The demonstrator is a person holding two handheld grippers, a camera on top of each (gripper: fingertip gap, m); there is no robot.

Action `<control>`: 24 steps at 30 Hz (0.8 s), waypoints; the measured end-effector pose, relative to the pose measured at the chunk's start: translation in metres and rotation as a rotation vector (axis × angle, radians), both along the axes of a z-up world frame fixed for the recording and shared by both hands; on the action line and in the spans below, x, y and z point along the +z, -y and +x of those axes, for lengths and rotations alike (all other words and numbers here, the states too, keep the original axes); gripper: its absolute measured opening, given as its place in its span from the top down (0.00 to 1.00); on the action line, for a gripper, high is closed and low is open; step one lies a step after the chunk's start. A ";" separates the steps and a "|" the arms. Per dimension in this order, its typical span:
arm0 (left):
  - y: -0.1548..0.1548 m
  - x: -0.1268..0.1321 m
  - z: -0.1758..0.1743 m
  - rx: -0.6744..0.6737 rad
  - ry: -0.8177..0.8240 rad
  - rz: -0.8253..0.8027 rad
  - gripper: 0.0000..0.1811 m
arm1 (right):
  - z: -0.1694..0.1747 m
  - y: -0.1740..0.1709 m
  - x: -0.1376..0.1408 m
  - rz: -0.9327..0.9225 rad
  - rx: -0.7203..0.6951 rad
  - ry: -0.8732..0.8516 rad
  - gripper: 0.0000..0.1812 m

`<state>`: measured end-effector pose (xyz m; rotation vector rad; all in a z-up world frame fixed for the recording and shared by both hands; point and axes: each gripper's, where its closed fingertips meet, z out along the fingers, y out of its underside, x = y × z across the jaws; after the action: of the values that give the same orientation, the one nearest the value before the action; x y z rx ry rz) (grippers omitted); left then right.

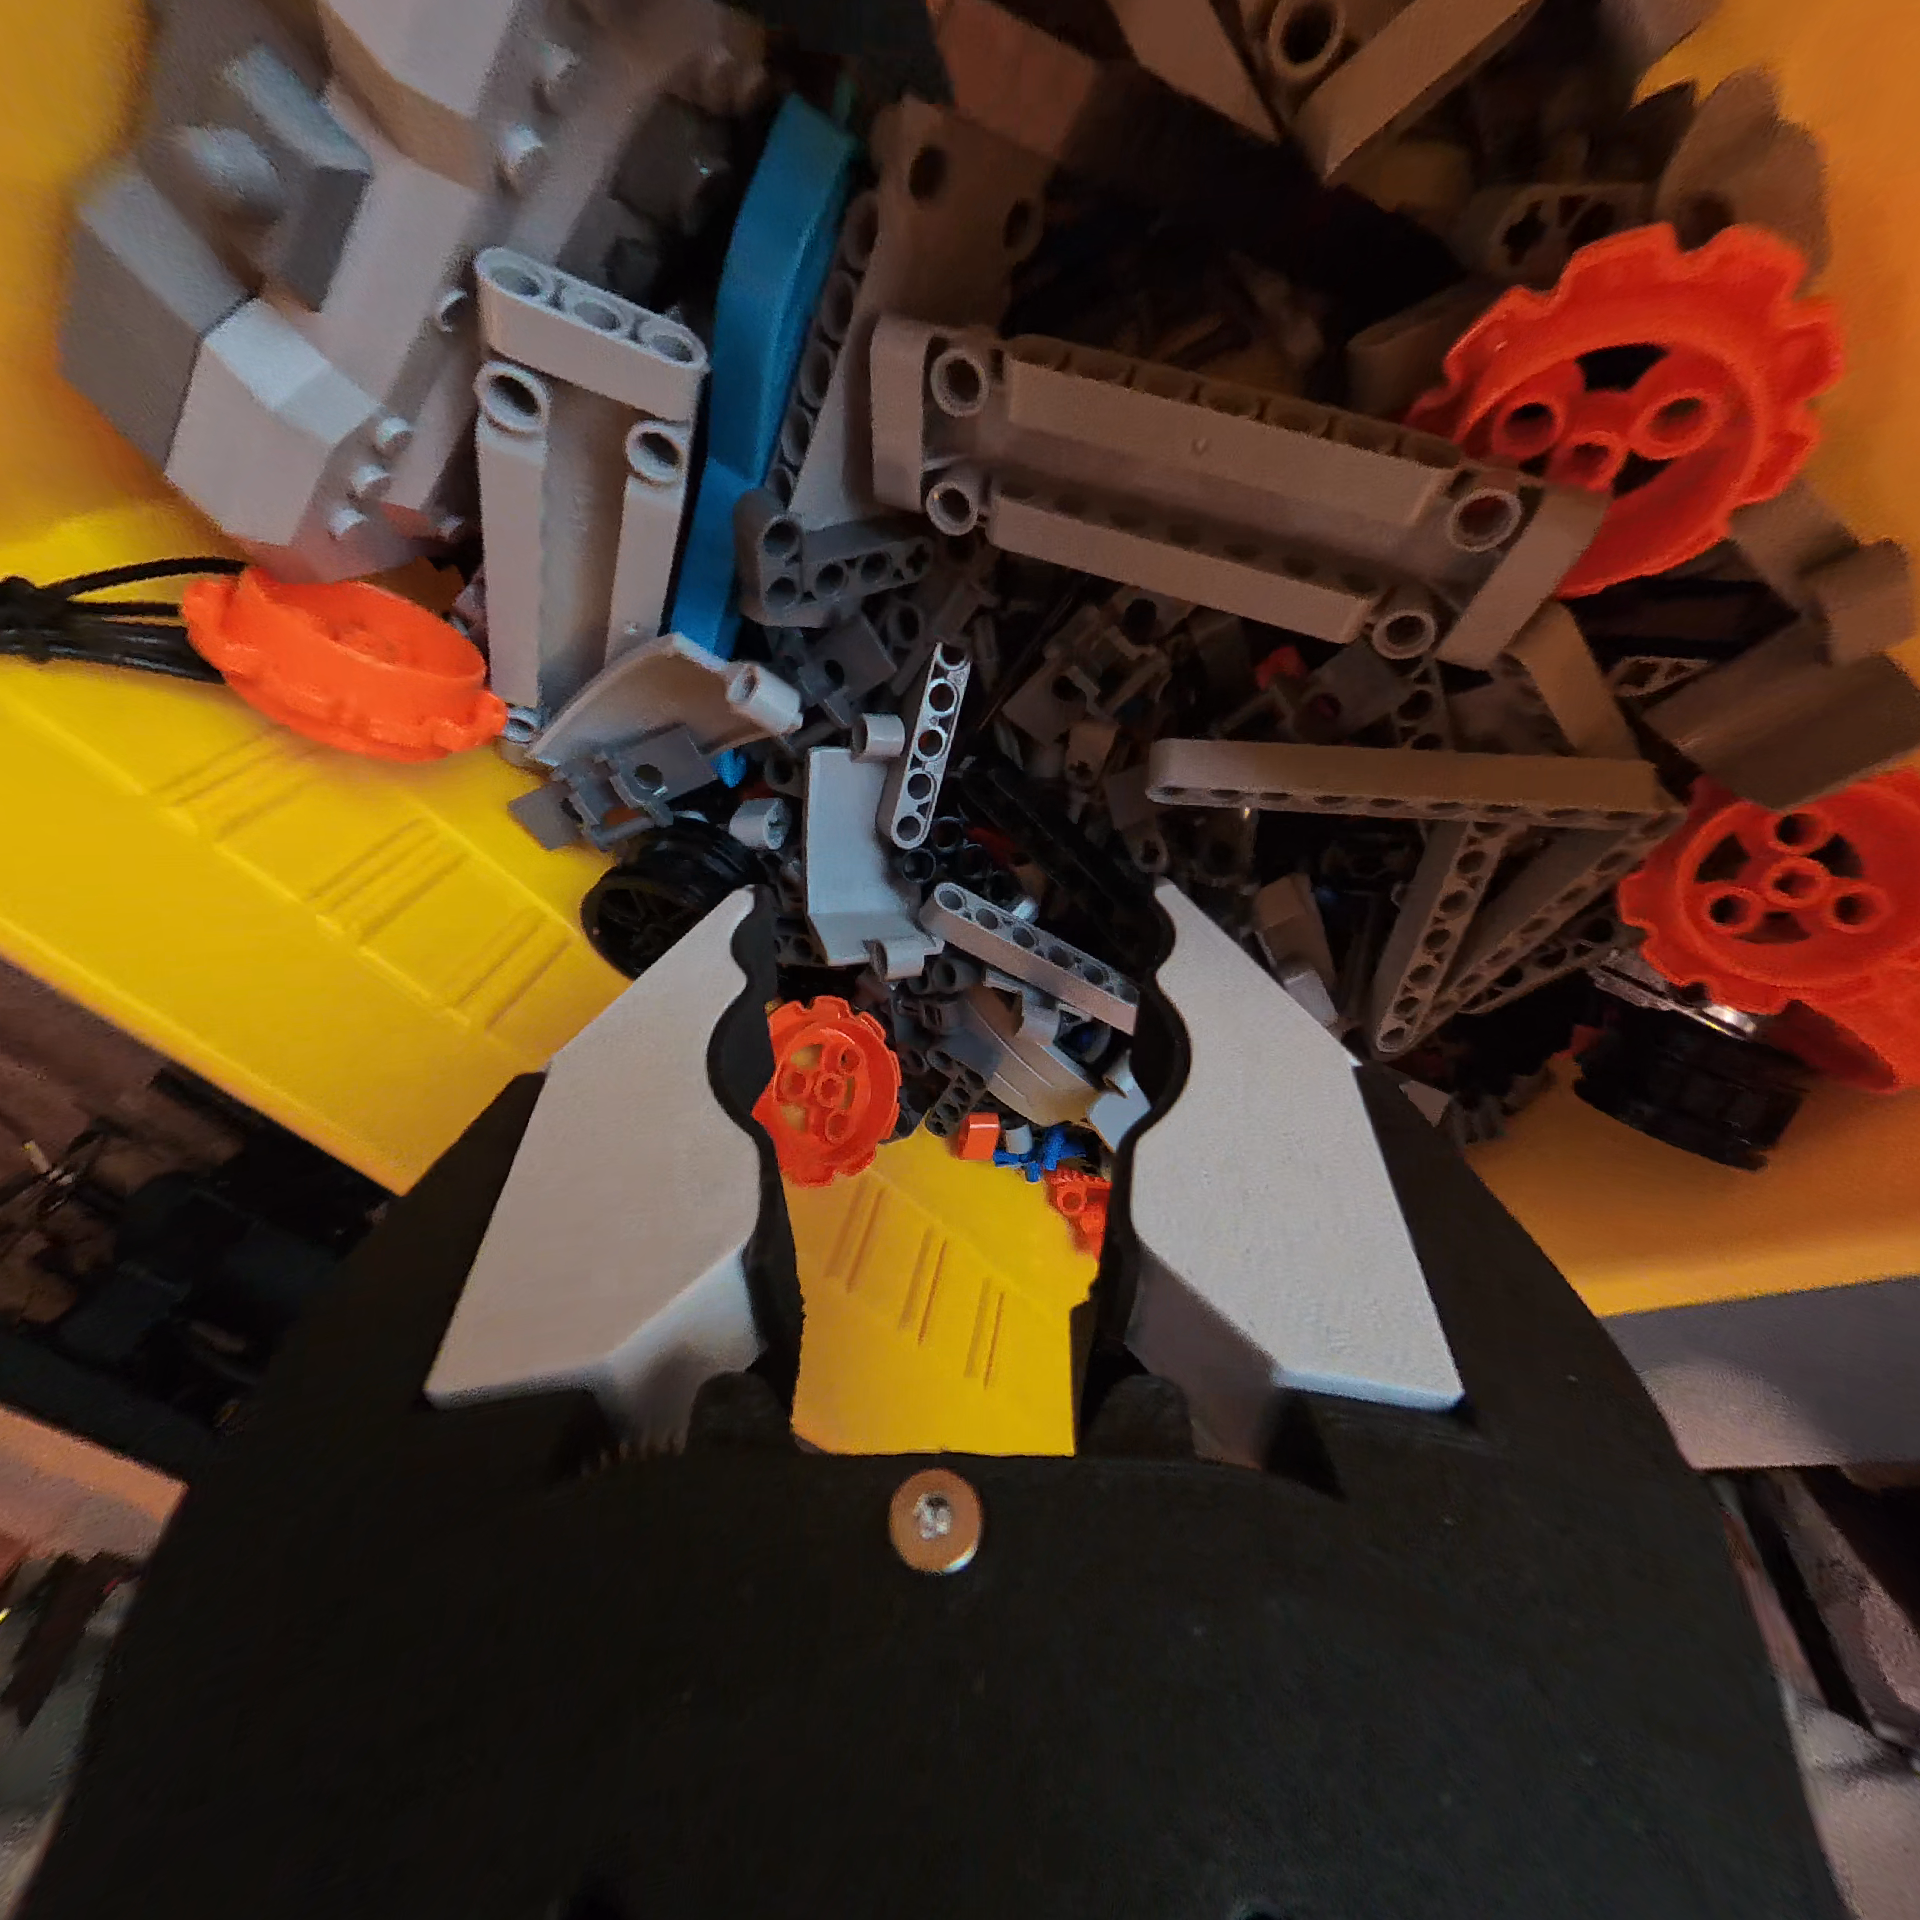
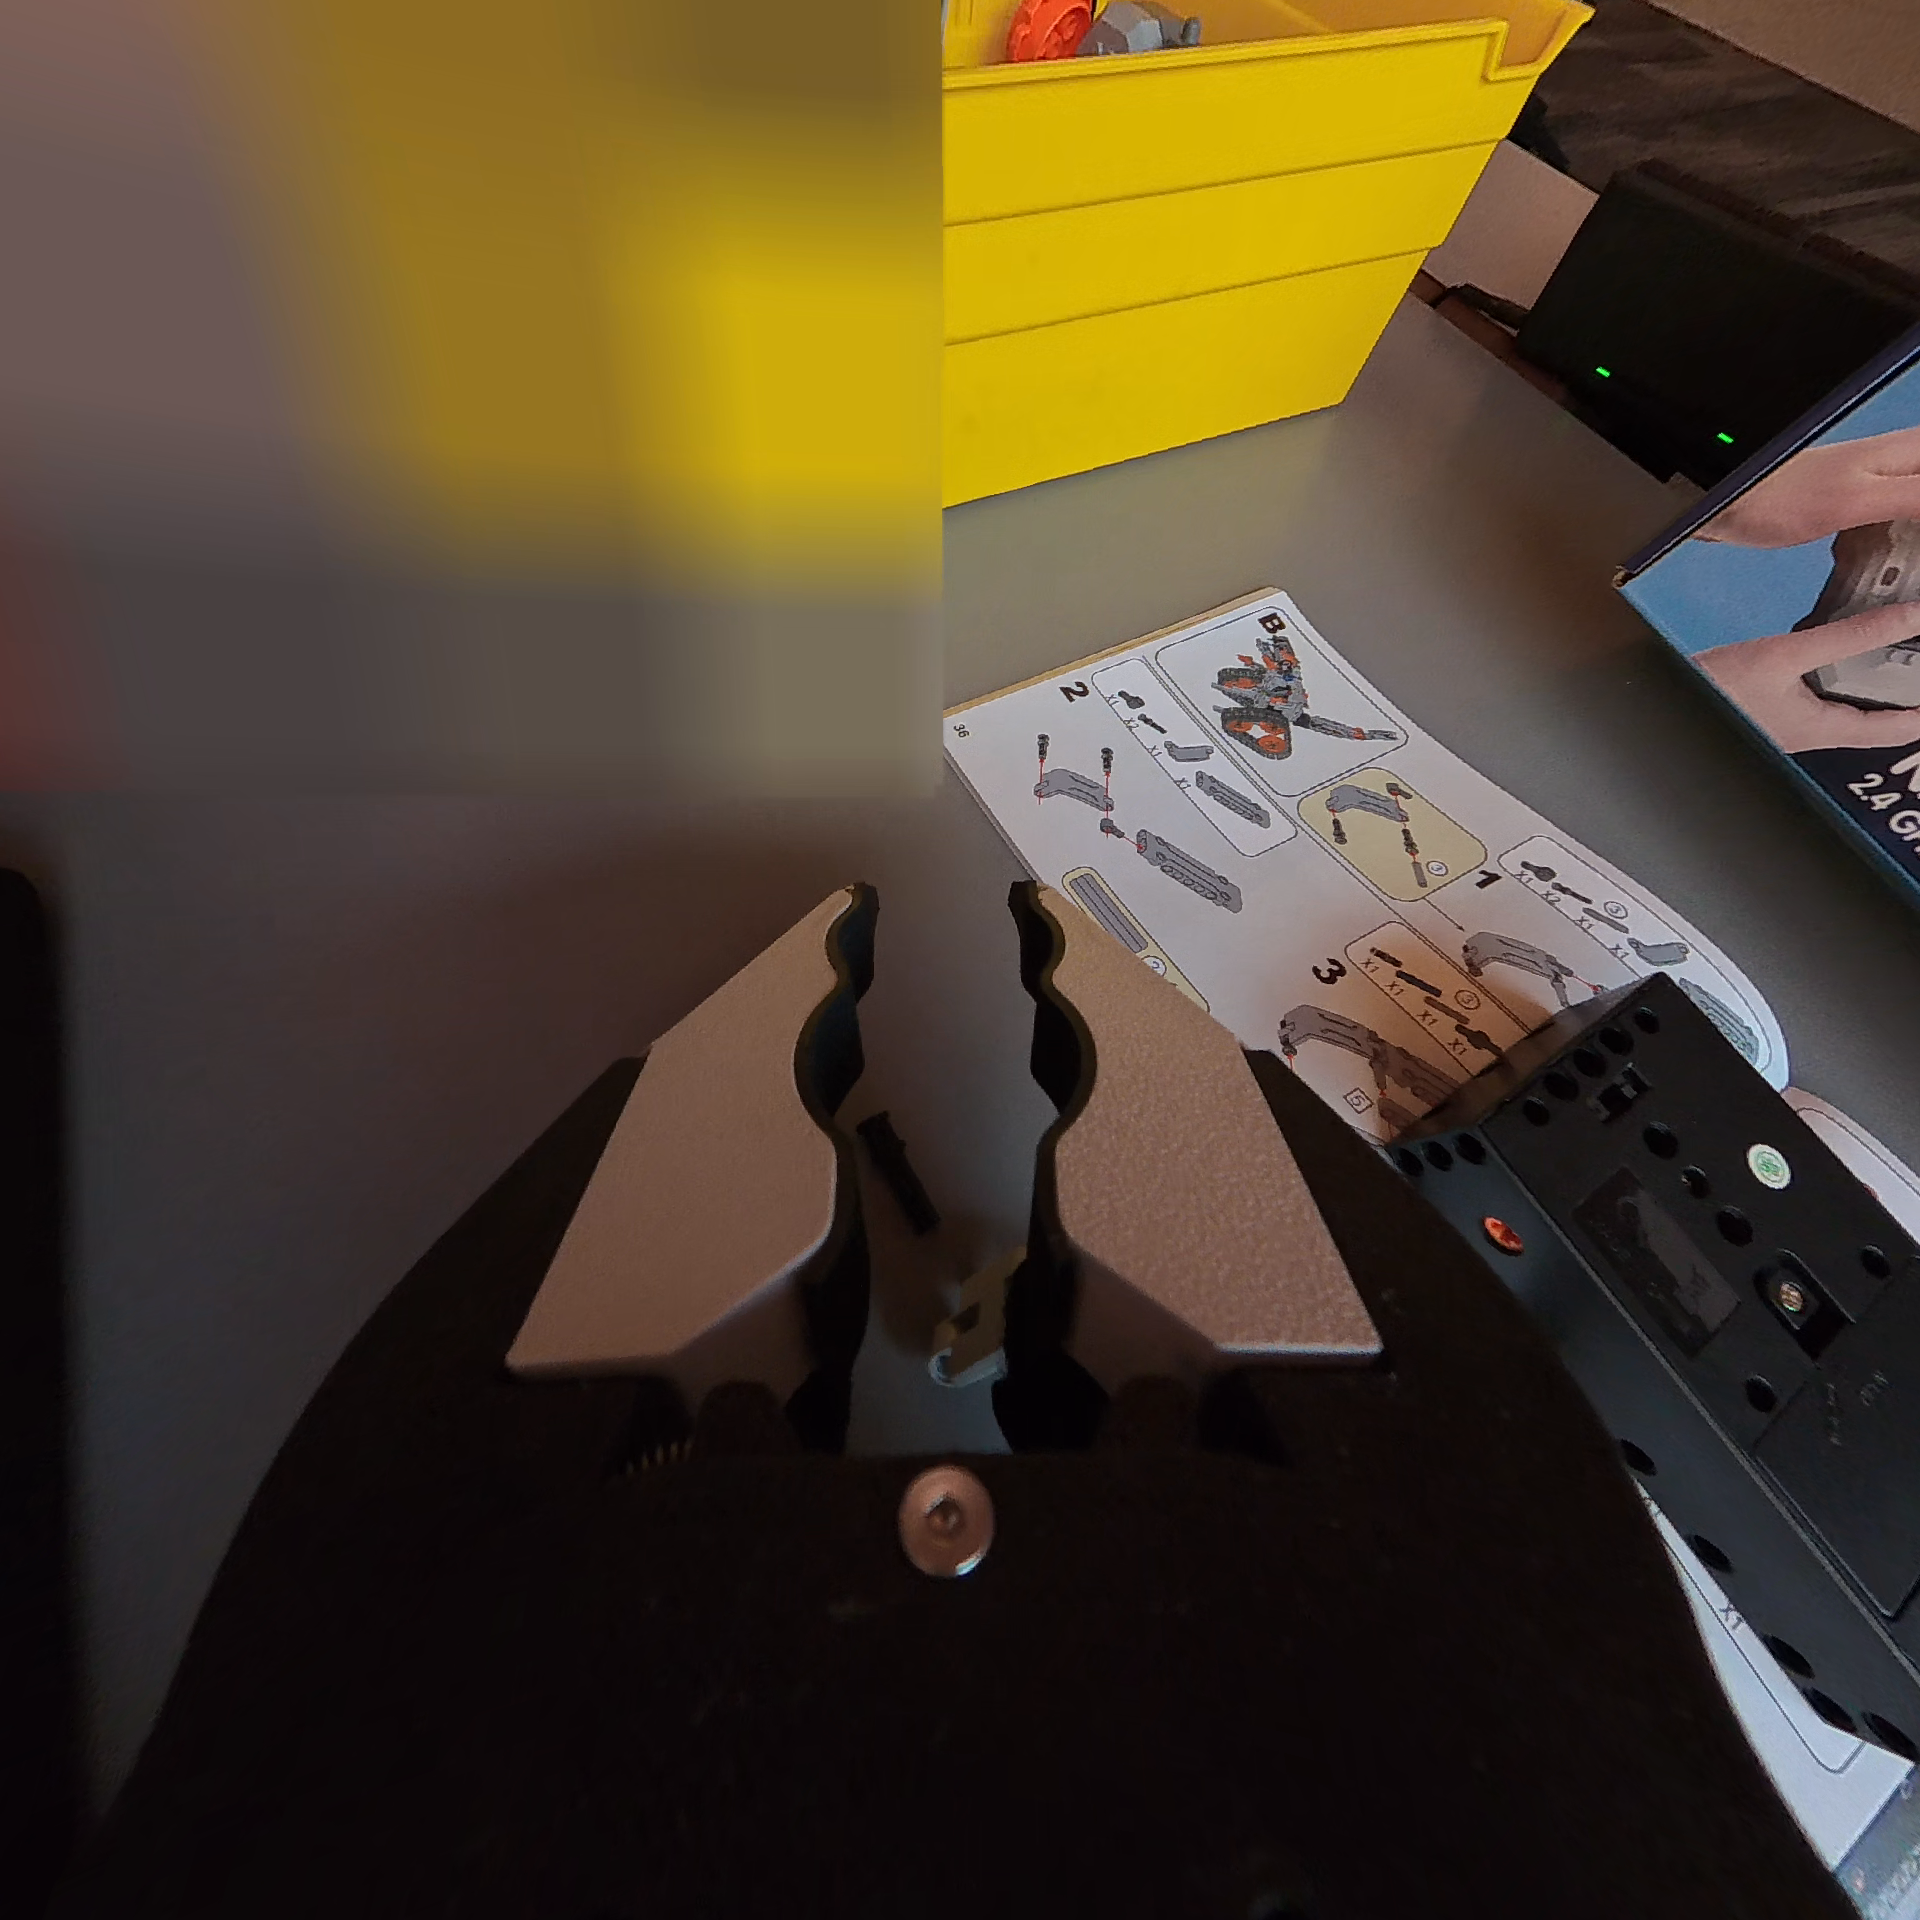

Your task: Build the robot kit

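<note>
My left gripper (image 1: 956, 904) is open and empty, reaching into a yellow bin (image 1: 260, 914) heaped with grey building beams and panels. A small orange sprocket (image 1: 826, 1091) lies between its fingers, next to the left finger, with light grey beams (image 1: 1029, 966) just past the tips. My right gripper (image 2: 943, 899) is open above a grey table (image 2: 1455, 540). A short black pin (image 2: 896, 1169) and a small light grey piece (image 2: 975, 1322) lie on the table between its fingers; it grips neither.
Large orange sprockets (image 1: 1621, 405) lie in the bin with a long grey frame (image 1: 1195, 488) and a blue piece (image 1: 764, 343). The right wrist view shows the bin (image 2: 1195, 260), an instruction sheet (image 2: 1247, 831), a black holed box (image 2: 1714, 1247), a blue carton (image 2: 1818, 603) and a black device (image 2: 1714, 343). There is about 30 centimetres between the tips of the two grippers. My left gripper's tips are some 30 centimetres from the black device (image 2: 1714, 343).
</note>
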<state>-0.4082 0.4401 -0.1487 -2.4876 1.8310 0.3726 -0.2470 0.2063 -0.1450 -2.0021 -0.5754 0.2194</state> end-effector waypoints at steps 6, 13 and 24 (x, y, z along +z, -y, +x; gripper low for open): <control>0.001 -0.005 -0.008 -0.057 -0.101 0.027 0.71 | -0.001 0.001 0.001 0.003 0.003 -0.003 0.85; 0.005 0.002 -0.025 -0.061 -0.142 0.025 0.79 | -0.001 0.001 0.000 -0.003 0.004 -0.001 0.85; -0.004 0.018 -0.023 -0.036 -0.068 0.083 0.79 | -0.002 0.001 -0.001 -0.006 0.008 -0.001 0.86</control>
<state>-0.4314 0.4440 -0.1305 -2.4124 1.8413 0.5264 -0.2487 0.2054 -0.1457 -2.0061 -0.5824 0.2271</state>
